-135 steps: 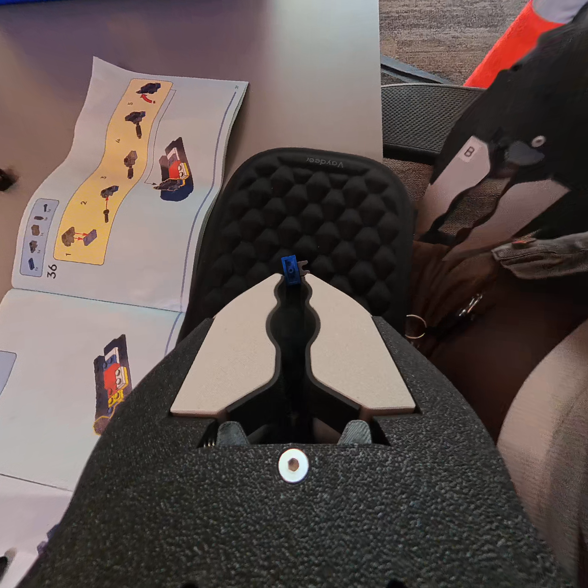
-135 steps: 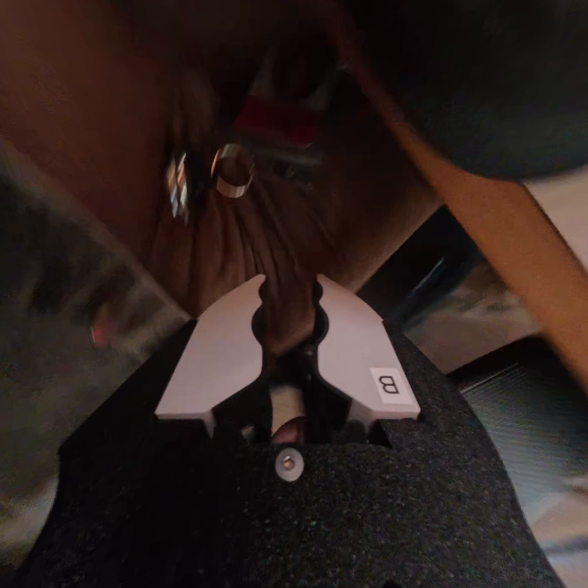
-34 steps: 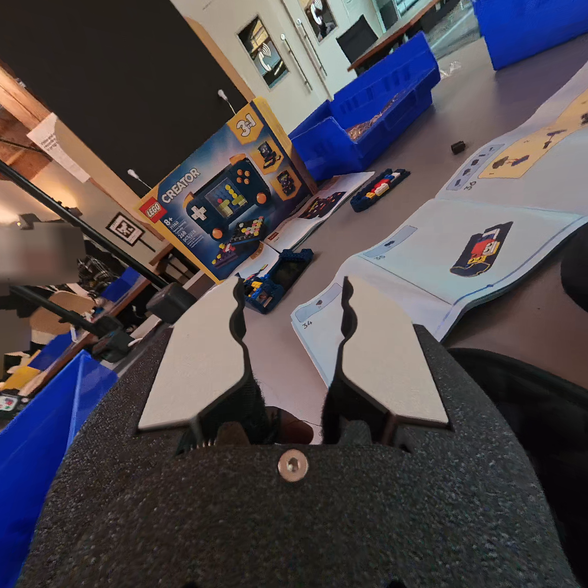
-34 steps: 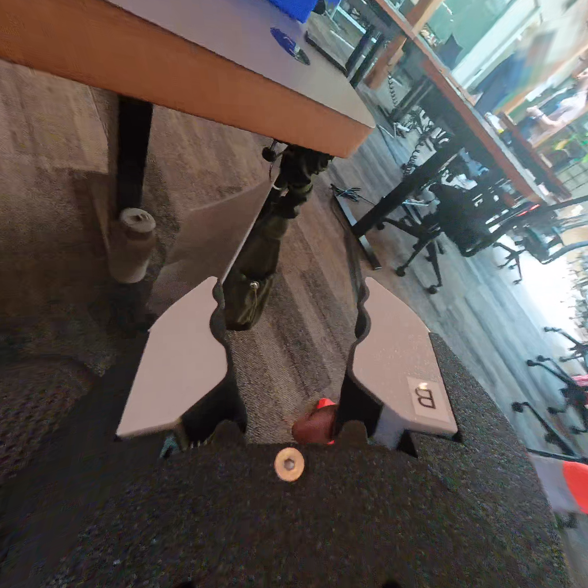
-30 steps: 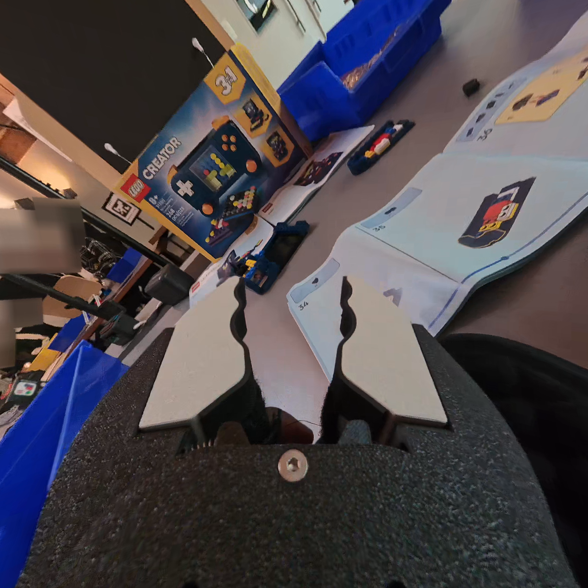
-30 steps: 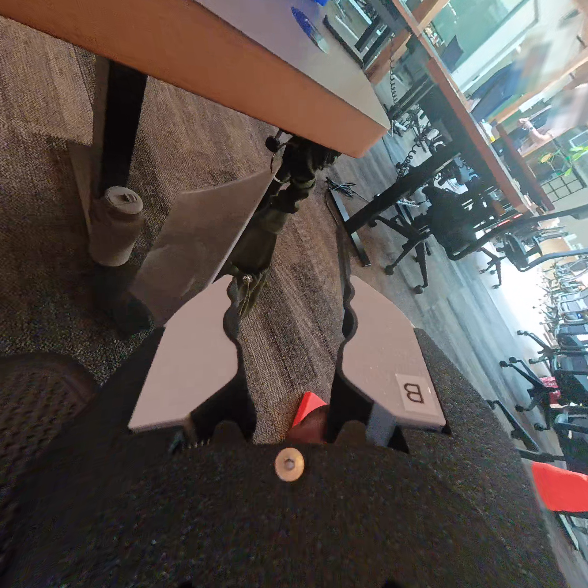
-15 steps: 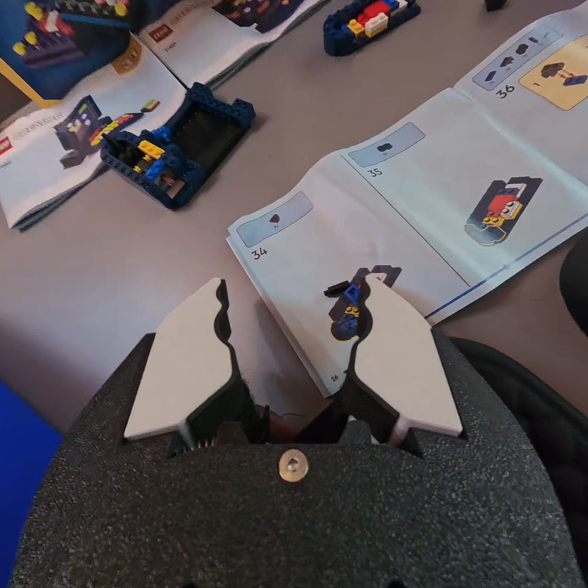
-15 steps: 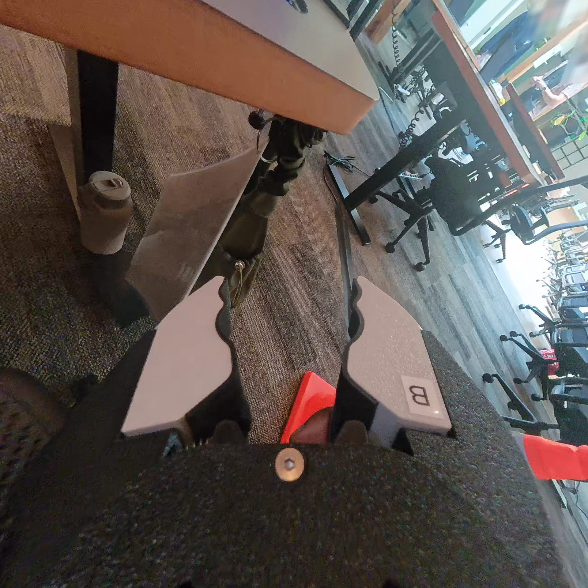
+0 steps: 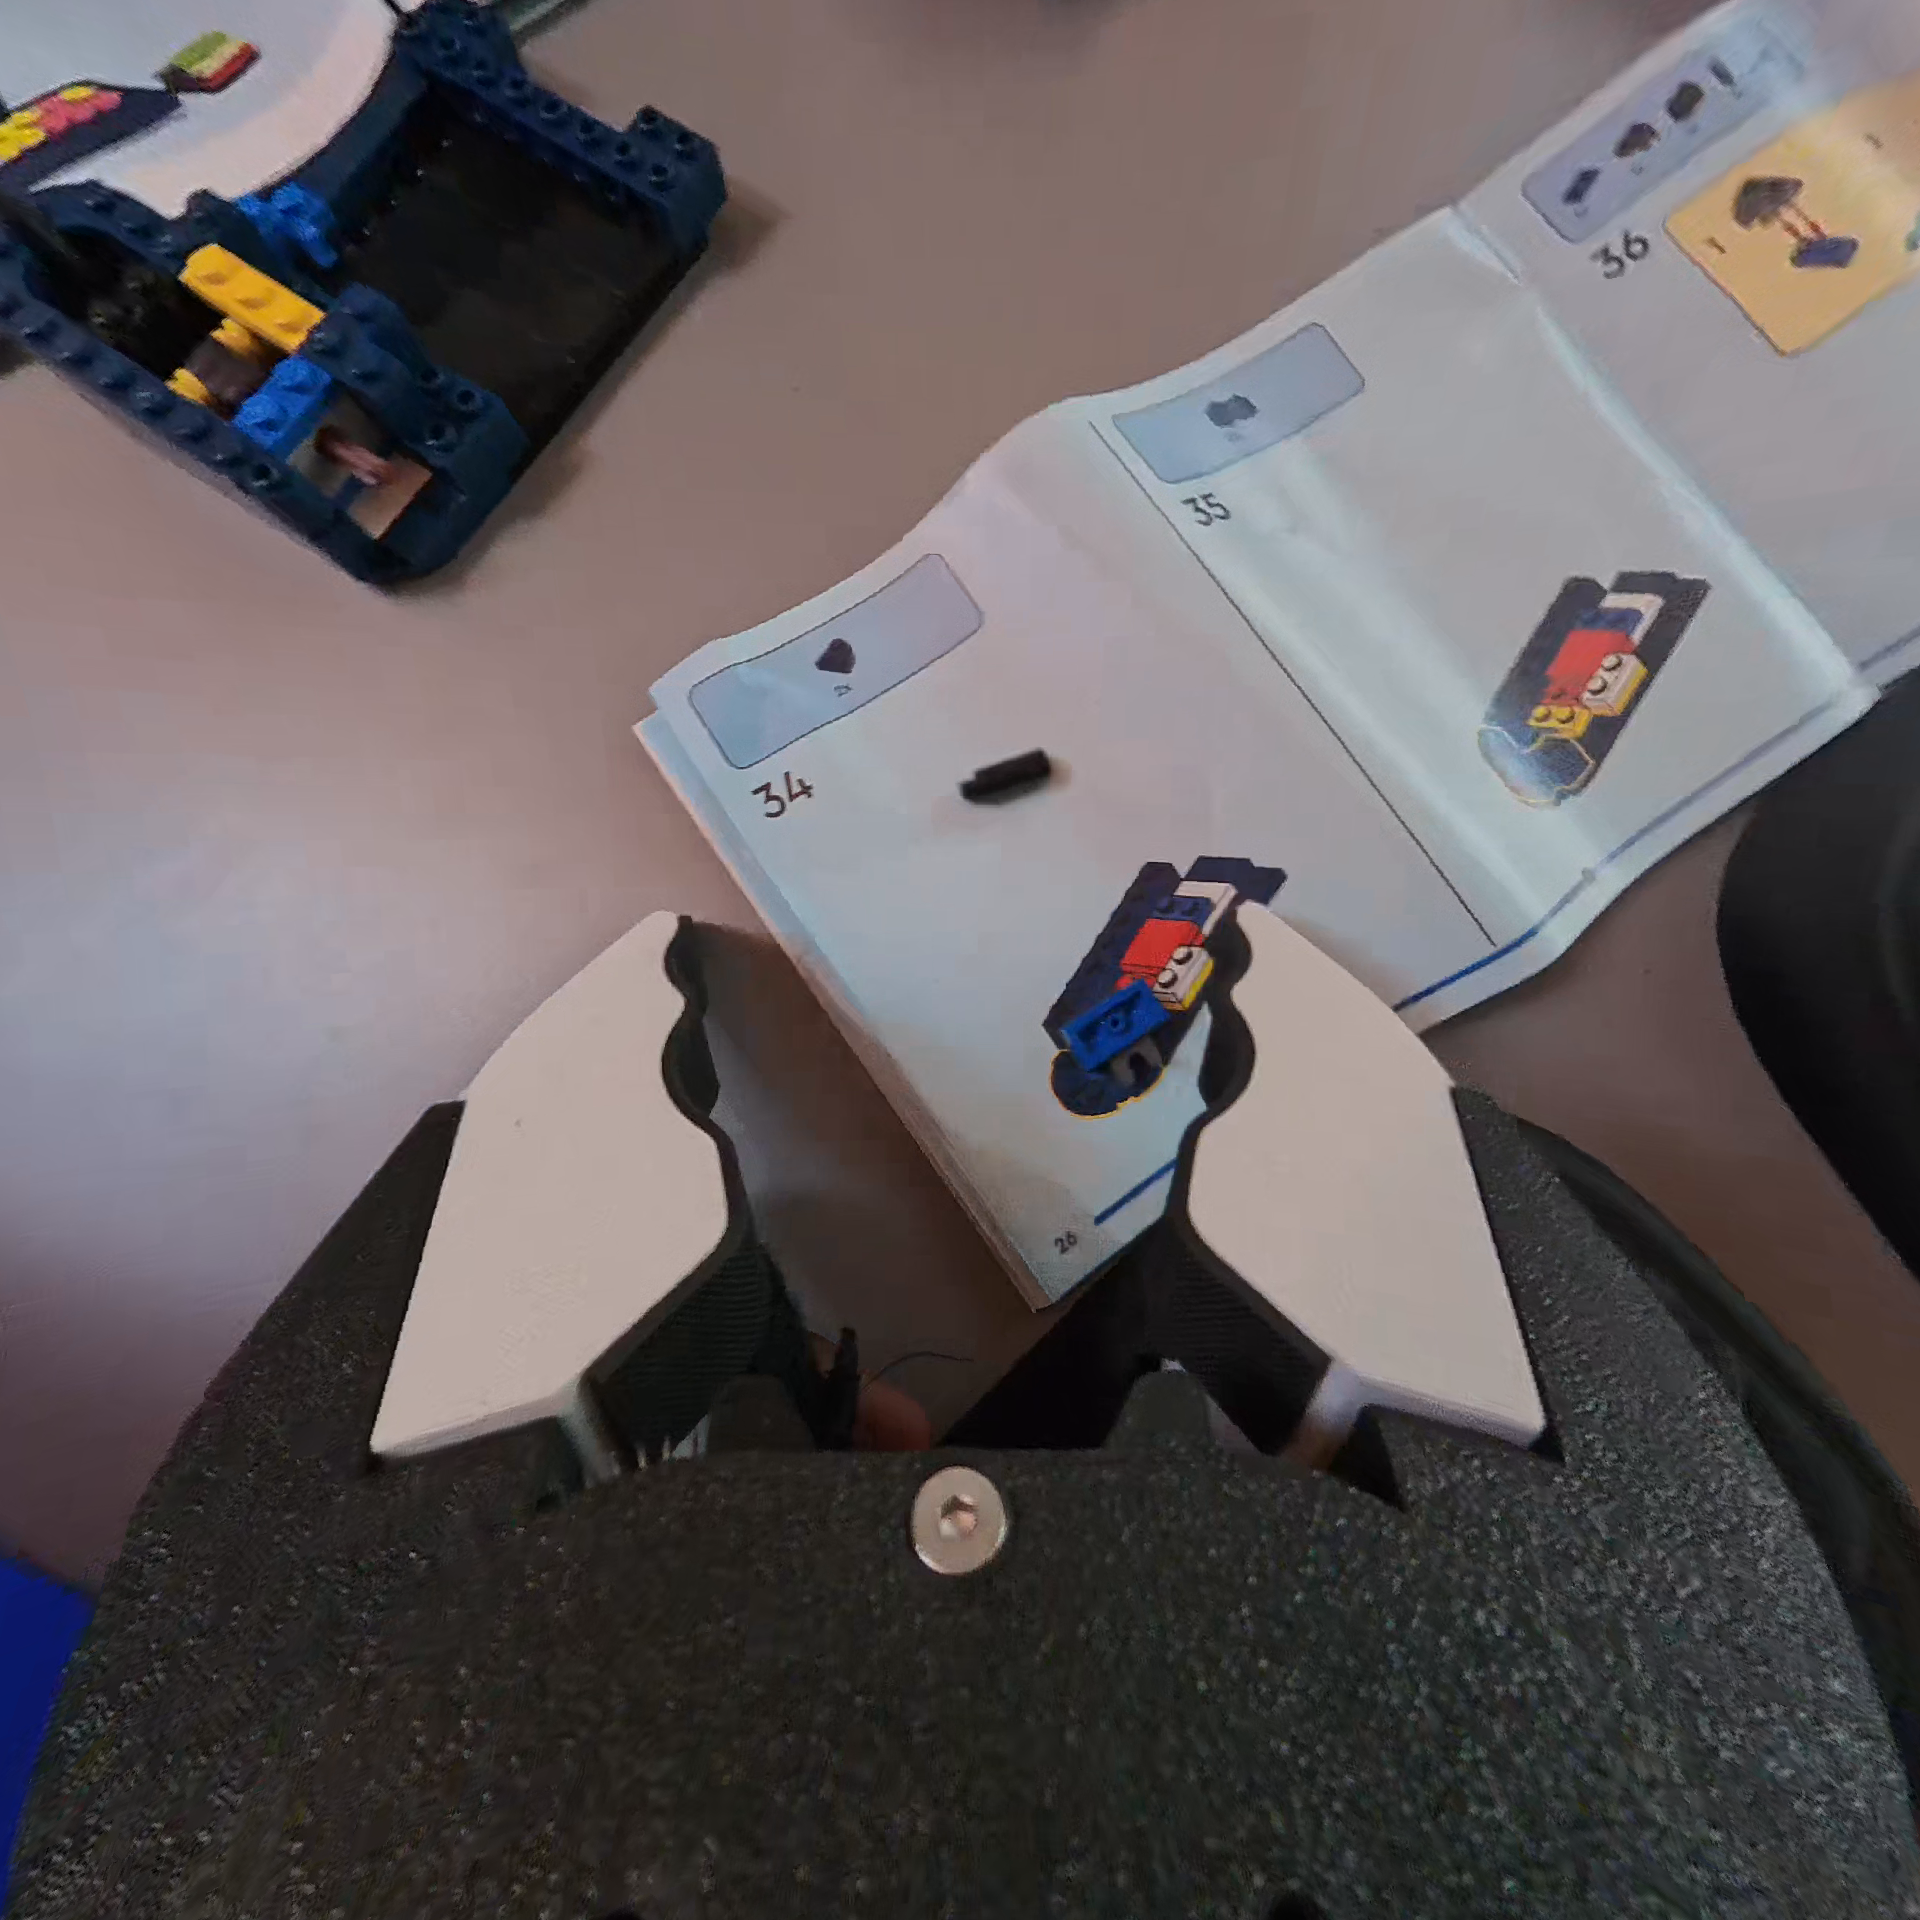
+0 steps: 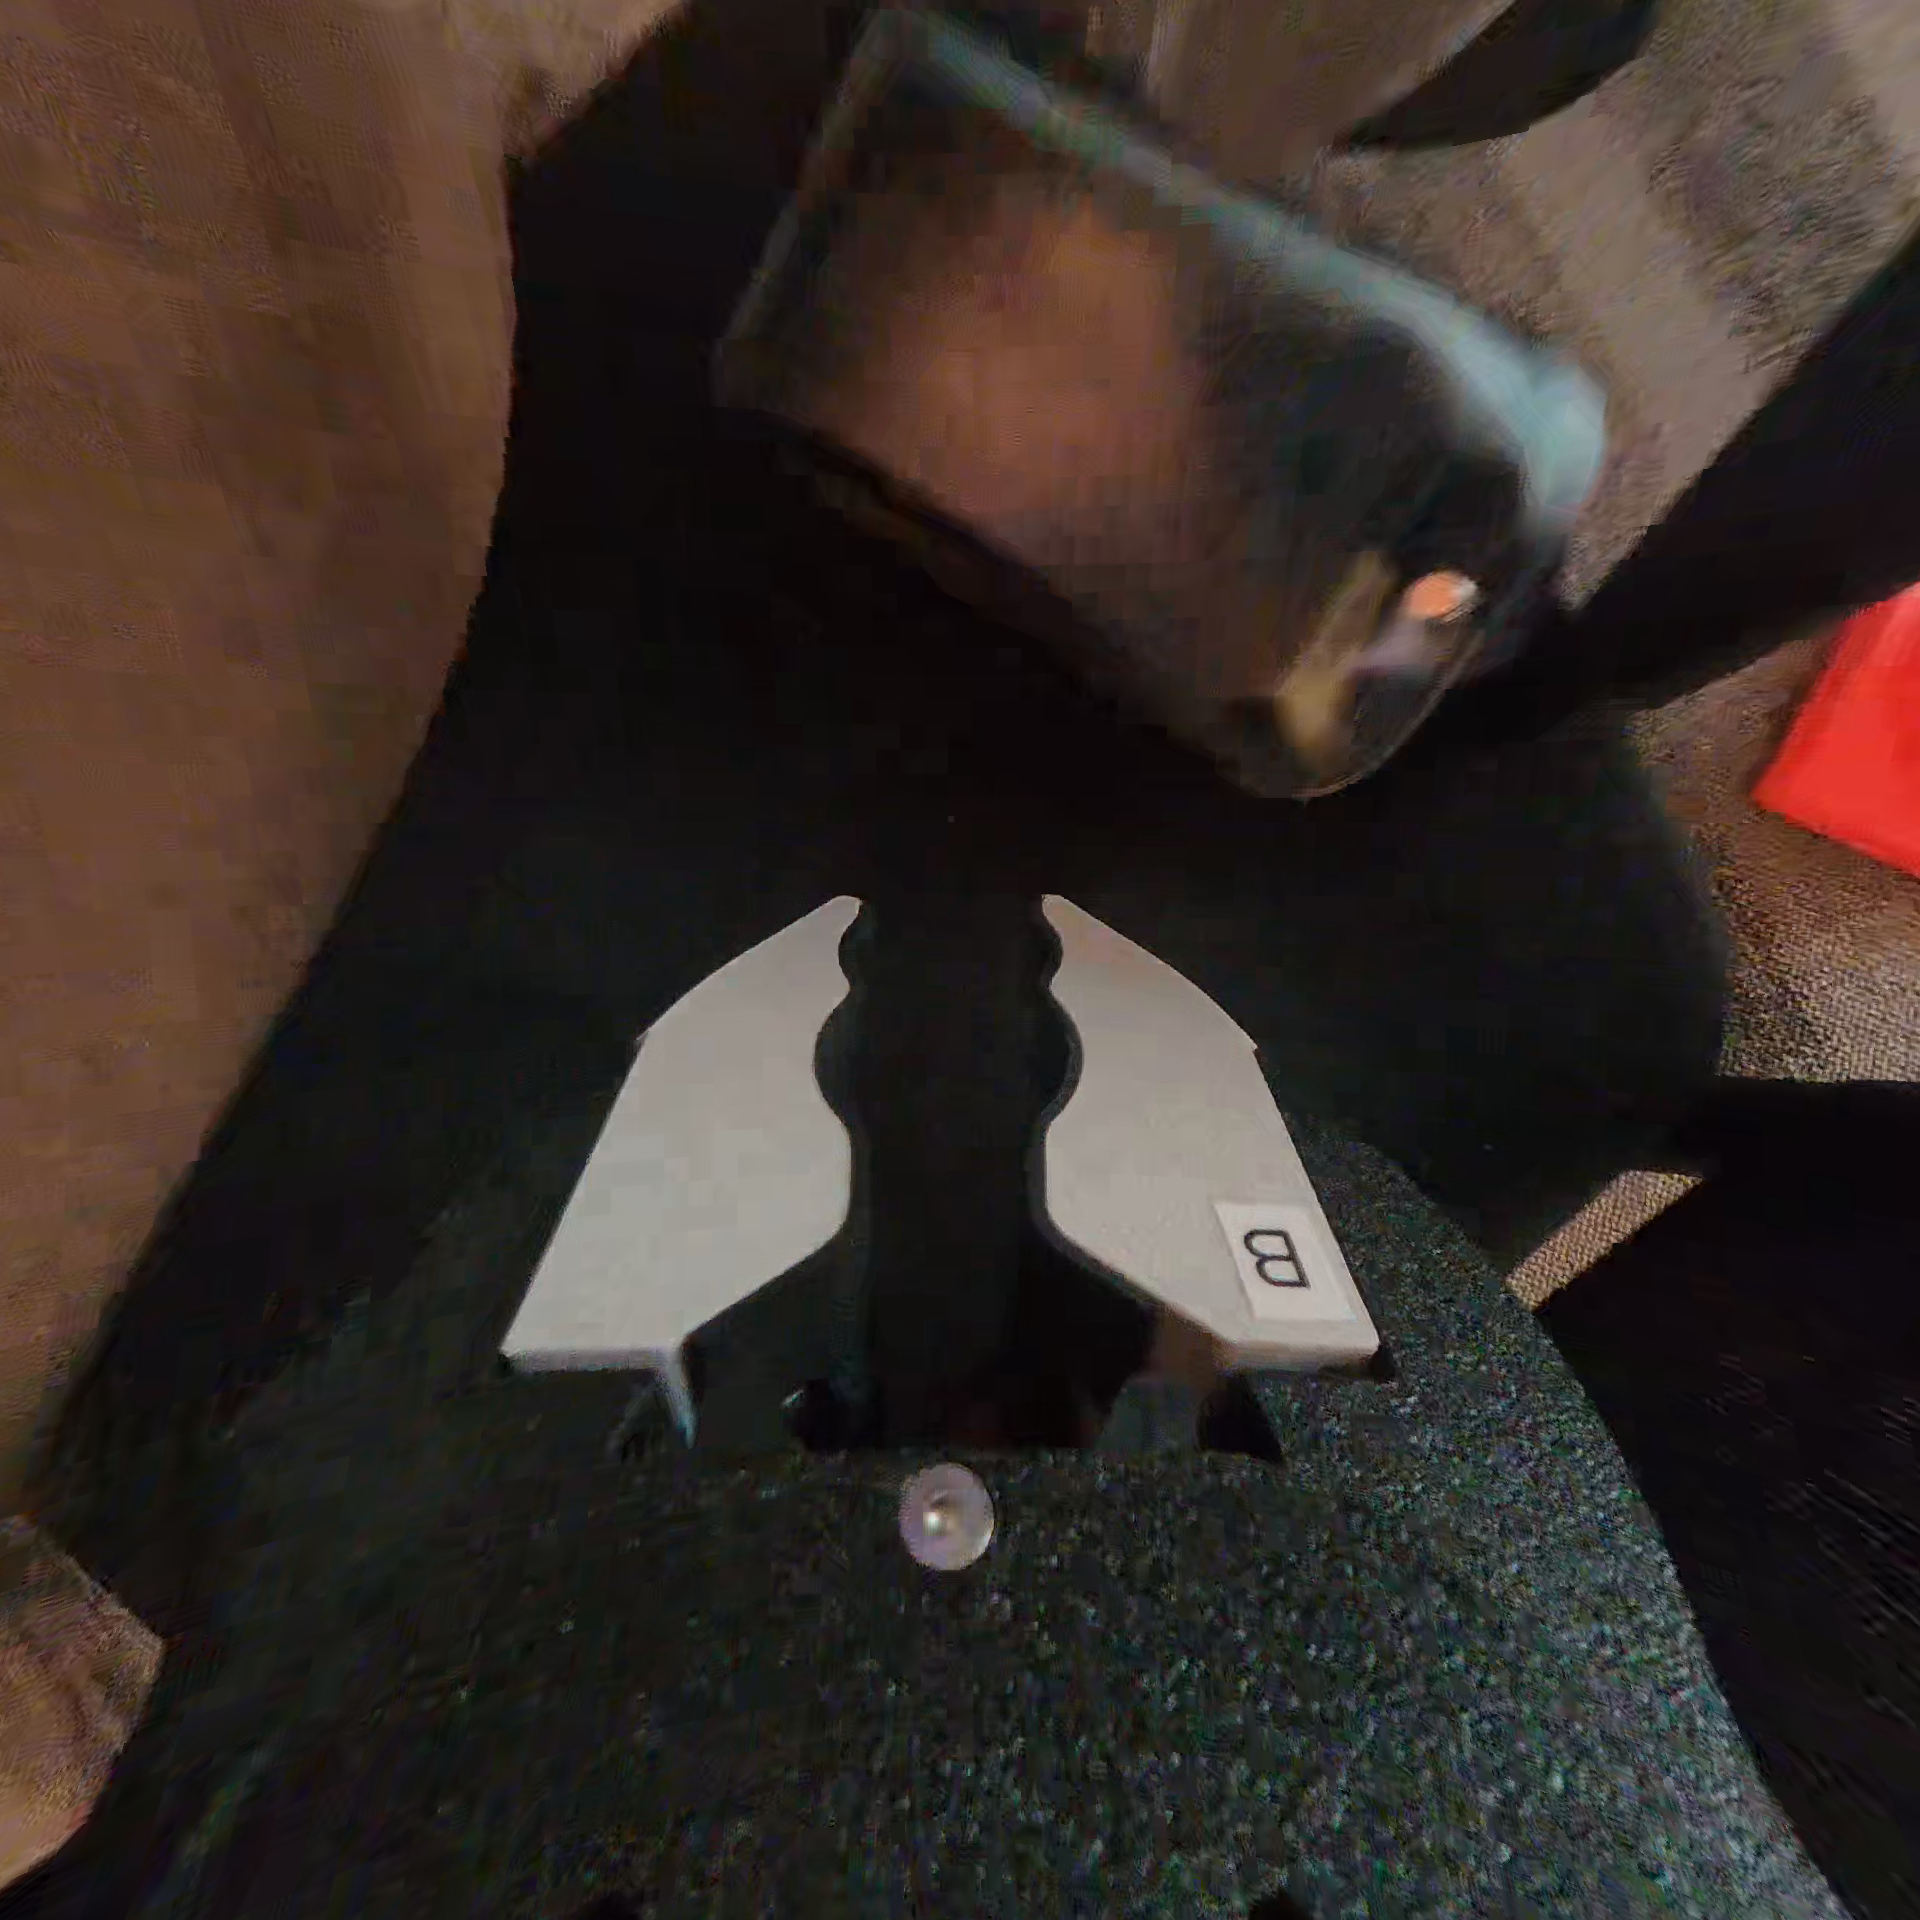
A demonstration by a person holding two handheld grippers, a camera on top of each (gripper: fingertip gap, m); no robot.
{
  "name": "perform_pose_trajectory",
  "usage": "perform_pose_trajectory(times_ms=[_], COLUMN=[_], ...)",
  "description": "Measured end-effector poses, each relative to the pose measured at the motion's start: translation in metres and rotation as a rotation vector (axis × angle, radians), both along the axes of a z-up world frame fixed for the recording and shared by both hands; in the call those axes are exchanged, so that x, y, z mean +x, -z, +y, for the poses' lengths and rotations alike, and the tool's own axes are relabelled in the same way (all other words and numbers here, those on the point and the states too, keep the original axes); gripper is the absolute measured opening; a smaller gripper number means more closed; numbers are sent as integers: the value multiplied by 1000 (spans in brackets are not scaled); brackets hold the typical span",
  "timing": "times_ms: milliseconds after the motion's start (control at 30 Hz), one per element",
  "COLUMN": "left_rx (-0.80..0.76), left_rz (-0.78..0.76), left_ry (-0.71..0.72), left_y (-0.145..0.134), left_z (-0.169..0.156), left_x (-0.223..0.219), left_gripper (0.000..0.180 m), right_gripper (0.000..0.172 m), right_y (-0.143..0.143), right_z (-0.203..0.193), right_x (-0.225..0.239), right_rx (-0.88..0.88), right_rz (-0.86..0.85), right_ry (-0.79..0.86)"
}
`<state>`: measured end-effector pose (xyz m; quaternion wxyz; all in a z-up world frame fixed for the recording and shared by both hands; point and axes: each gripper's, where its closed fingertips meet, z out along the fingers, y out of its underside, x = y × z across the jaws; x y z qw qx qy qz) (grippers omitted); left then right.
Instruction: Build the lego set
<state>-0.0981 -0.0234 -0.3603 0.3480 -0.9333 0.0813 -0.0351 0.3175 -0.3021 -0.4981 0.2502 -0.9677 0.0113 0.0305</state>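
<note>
My left jaws (image 9: 961,920) have spread wide over the last second and now hold nothing. The small blue plate (image 9: 1117,1023), which I had pinched at my tips a few seconds ago, lies free on the open instruction booklet (image 9: 1299,644). It sits on top of a printed model drawing, just beside the inner edge of my right-hand finger (image 9: 1340,1143). I cannot tell whether plate and finger touch. A short black pin (image 9: 1006,776) lies farther up the same page, apart from the plate. The half-built dark blue brick frame (image 9: 343,312) stands well away on the grey surface (image 9: 312,831).

My right jaws (image 10: 951,904) have drawn in to a narrow gap and have swung from open floor toward something close and dark.

That right view is hard to read. The slot between the fingers is black against black. I make out nothing in it, but a small dark thing could be lost there. Above the tips a dark glossy slab (image 10: 1143,416) is smeared by motion, and I cannot say what it is. Brown fabric (image 10: 208,520) fills the left side, and a red-orange shape (image 10: 1849,727) is cut off at the right edge. In the left view a little grey part shows under the plate, half hidden. A black pad (image 9: 1829,987) runs out of the picture on the right.
</note>
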Motion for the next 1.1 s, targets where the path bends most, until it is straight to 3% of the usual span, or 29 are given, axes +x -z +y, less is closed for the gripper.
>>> perform_pose_trajectory(times_ms=[67, 233, 667, 800, 867, 933, 1100], left_rx=[3, 10, 48, 62, 69, 82, 154], left_rz=[-8, -28, -5, 16, 30, 43, 103], left_ry=[23, 52, 66, 64, 60, 58, 35], left_y=[0, -2, -4, -5, -6, -7, -15], left_z=[-1, -2, -3, -3, -2, -2, -1], left_x=[3, 7, 8, 7, 6, 5, 2], left_gripper=[92, 91, 89, 88, 89, 88, 91], right_gripper=[29, 27, 6, 6, 6, 6, 5], right_y=[37, 81, 98, 98, 80, 37, -126], right_z=[1, 15, 19, 18, 28, 52, 146], right_x=[-11, -7, 1, 2, -2, -9, 1], right_rx=[-64, -139, -218, -326, -307, -216, 58], right_rz=[16, 59, 181, 112, 120, 192, 232], right_ry=[-72, -50, 179, 21, -123, -282, -607])
